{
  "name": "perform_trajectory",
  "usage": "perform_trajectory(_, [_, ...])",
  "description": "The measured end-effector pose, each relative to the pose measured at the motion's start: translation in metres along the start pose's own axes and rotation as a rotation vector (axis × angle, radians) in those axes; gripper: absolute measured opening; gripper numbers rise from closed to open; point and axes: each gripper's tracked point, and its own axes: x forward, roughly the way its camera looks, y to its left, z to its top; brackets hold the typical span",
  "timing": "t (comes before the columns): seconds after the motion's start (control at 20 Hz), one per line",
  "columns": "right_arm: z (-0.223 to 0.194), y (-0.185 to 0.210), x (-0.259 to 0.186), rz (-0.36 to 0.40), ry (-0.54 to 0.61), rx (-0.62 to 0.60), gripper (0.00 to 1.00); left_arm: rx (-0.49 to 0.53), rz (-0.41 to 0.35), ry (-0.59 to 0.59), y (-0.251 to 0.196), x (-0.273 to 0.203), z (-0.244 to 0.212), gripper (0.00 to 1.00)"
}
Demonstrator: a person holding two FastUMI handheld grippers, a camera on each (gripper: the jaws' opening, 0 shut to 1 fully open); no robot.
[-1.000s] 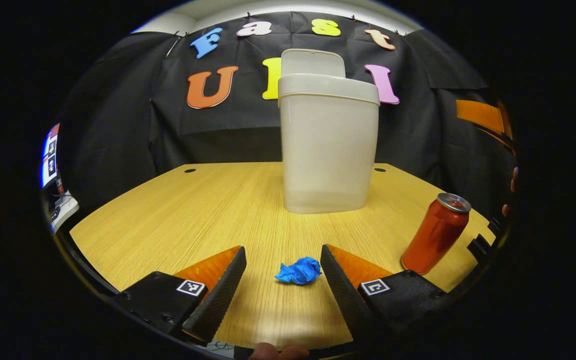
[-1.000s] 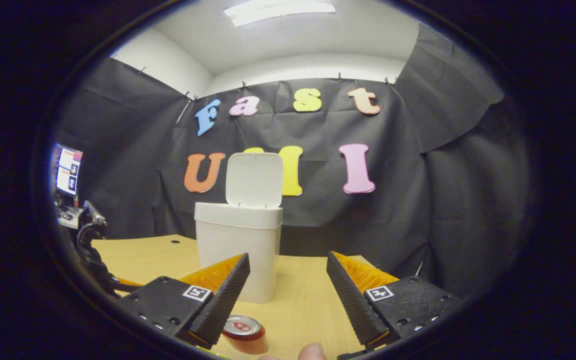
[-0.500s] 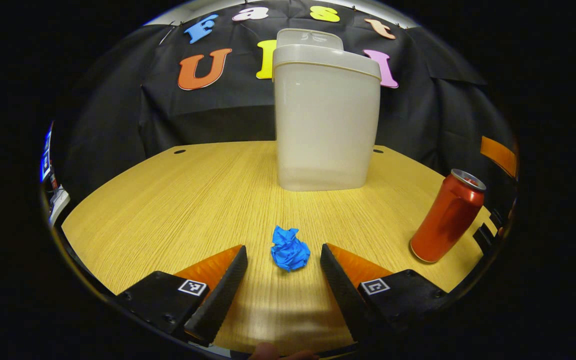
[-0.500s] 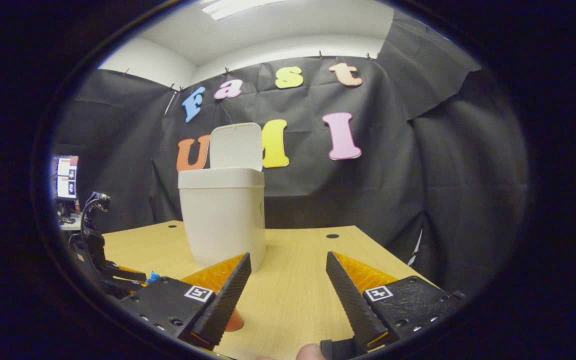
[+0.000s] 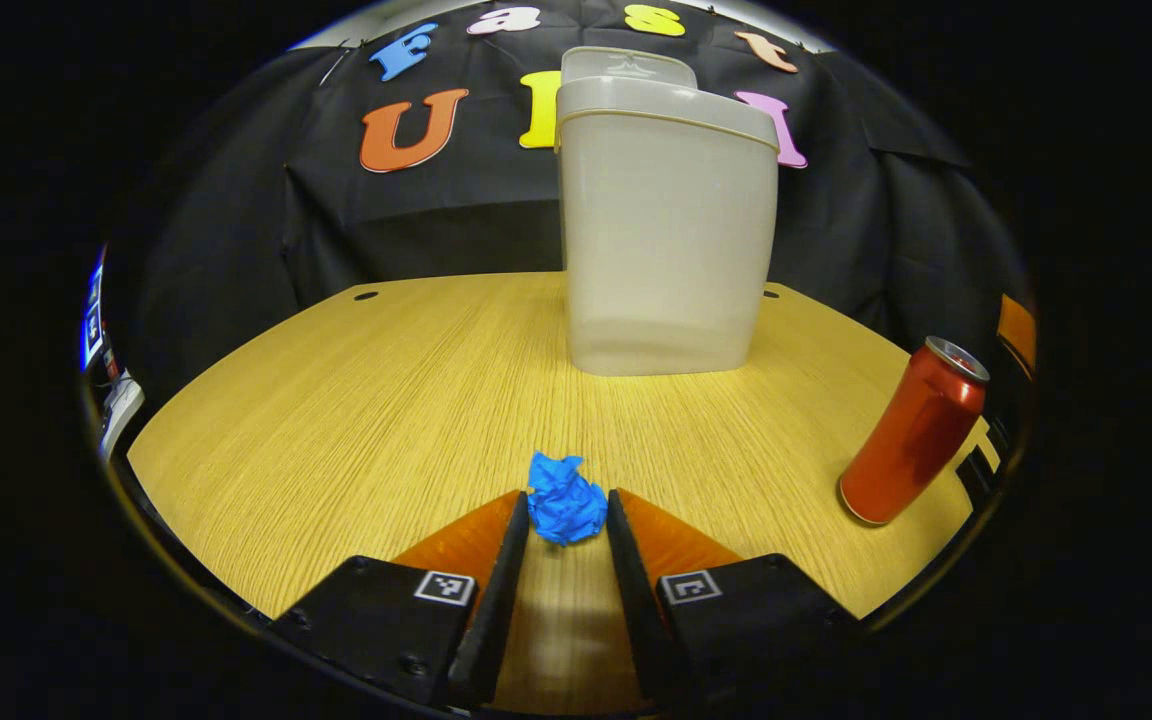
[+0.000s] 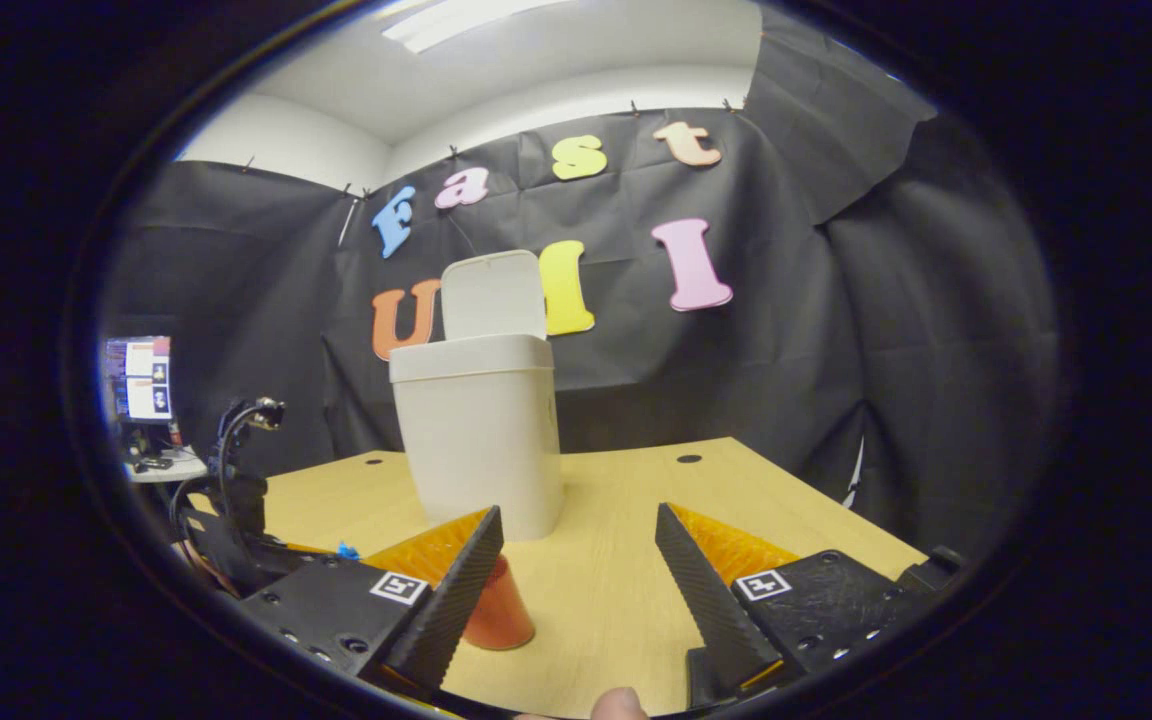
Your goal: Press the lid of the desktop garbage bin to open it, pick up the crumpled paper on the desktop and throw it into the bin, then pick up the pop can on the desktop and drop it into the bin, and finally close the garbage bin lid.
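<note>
The blue crumpled paper (image 5: pixel 565 503) lies on the wooden table (image 5: pixel 366 400), and my left gripper (image 5: pixel 566 496) is shut on it at the fingertips. Behind it stands the white garbage bin (image 5: pixel 666 230) with its lid (image 5: pixel 626 66) raised. A red pop can (image 5: pixel 914 432) stands upright to the right. In the right gripper view, my right gripper (image 6: pixel 579 512) hangs open above the table with nothing between its fingers. There the bin (image 6: pixel 481 430) stands ahead with its lid (image 6: pixel 493 295) up, and the can (image 6: pixel 498 612) is partly hidden behind one finger.
Cable holes (image 5: pixel 366 296) mark the table's far edge. The other gripper and its cable (image 6: pixel 236 500) show at the left of the right gripper view, with a monitor (image 6: pixel 141 378) beyond. Bare tabletop (image 6: pixel 616 590) lies right of the can.
My left gripper moved forward over the paper and its fingers closed in from wide apart onto it. The right gripper shifted slightly and stays open.
</note>
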Motion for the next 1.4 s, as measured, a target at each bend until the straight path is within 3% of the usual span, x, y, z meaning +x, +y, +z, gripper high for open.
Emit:
perform_trajectory(0.05, [0.0, 0.008, -0.002, 0.013, 0.004, -0.014, 0.95, 0.001, -0.005, -0.007, -0.001, -0.001, 0.002, 0.42])
perform_trajectory(0.2, [-0.011, 0.029, -0.003, 0.051, 0.037, -0.061, 0.92, -0.014, -0.029, -0.056, 0.001, -0.01, 0.014, 0.28])
perform_trajectory(0.3, [-0.021, 0.038, -0.001, 0.064, 0.063, -0.098, 0.95, -0.031, -0.044, -0.084, 0.001, -0.013, 0.024, 0.22])
perform_trajectory(0.65, [-0.067, 0.048, 0.013, 0.09, 0.215, -0.064, 0.96, -0.081, -0.024, -0.128, 0.021, -0.024, 0.038, 0.2])
perform_trajectory(1.15, [-0.111, 0.048, 0.032, 0.064, 0.35, -0.106, 0.97, -0.097, 0.003, -0.155, 0.047, -0.027, 0.046, 0.2])
perform_trajectory(1.4, [-0.12, 0.05, 0.038, 0.069, 0.403, -0.107, 0.93, -0.075, 0.085, -0.229, 0.083, -0.035, 0.08, 0.2])
